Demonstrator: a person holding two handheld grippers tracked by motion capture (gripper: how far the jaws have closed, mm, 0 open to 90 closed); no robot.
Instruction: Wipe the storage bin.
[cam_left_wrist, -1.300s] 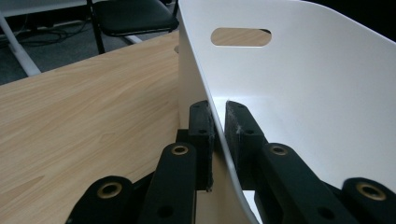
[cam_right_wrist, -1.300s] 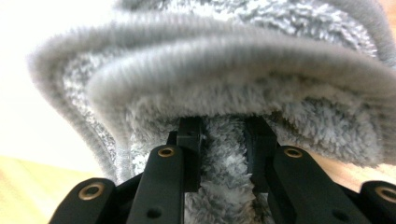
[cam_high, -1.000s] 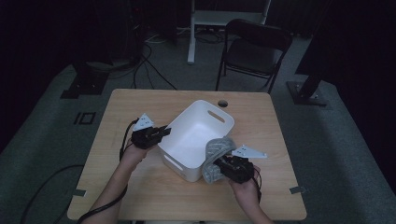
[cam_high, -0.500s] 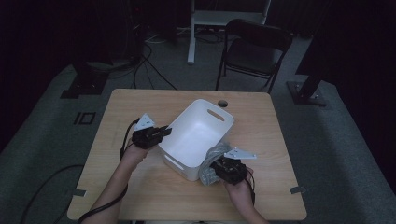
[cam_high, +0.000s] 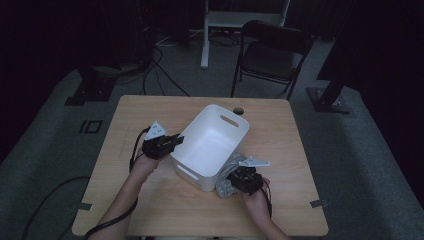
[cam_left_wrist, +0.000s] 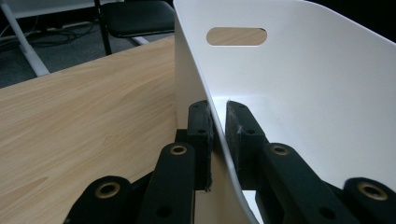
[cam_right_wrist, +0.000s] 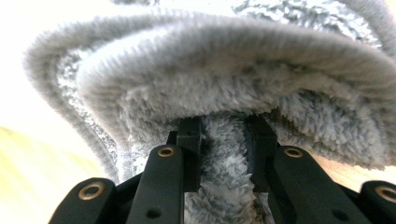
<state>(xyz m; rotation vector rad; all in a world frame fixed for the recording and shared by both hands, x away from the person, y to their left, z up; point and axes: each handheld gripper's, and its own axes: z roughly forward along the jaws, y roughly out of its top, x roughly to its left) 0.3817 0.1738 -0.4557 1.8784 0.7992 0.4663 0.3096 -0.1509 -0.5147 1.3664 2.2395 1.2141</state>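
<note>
High view: white bin (cam_high: 212, 145) sits mid-table (cam_high: 150, 210), tilted; left gripper (cam_high: 167, 143) at its left rim, right gripper (cam_high: 235, 181) low beside the bin's near right corner with a grey fuzzy cloth (cam_high: 231, 172) bunched against the wall. Left gripper view: jaws clamped on the bin's thin rim (cam_left_wrist: 219, 135), one pad either side. Right gripper view: jaws pinch a fold of cloth (cam_right_wrist: 224, 163), the rest piled above.
</note>
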